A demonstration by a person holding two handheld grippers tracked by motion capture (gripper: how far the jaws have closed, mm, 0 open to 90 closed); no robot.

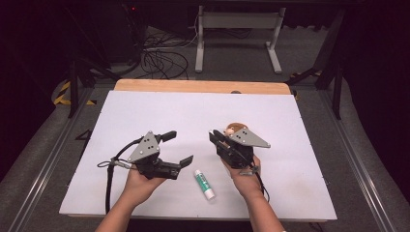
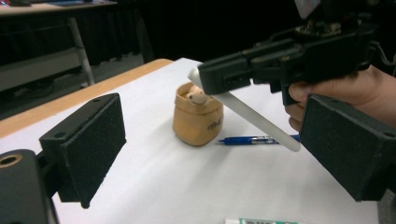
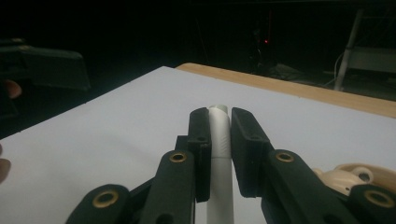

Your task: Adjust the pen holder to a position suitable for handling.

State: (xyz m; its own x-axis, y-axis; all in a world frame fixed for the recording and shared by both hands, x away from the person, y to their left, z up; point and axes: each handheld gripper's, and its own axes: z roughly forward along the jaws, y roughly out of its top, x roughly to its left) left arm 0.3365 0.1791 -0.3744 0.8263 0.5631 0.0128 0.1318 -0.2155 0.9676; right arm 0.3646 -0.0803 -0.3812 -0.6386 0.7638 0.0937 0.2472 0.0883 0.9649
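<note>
Right gripper [image 3: 219, 154] clamped on white pen [image 3: 219, 140], just beside tan pouch [image 2: 197, 114]. Left gripper [image 1: 175, 147] spread wide, well left of pouch.

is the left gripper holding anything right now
No. The left gripper is wide open, its pads apart over bare table; the white pen is in the right gripper.

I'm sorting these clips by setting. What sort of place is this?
Probably a lab or recording workspace, not a home: a white-topped table in a dark room, loose cables on the grey floor, hazard-striped tape, and a bare white frame behind.
</note>
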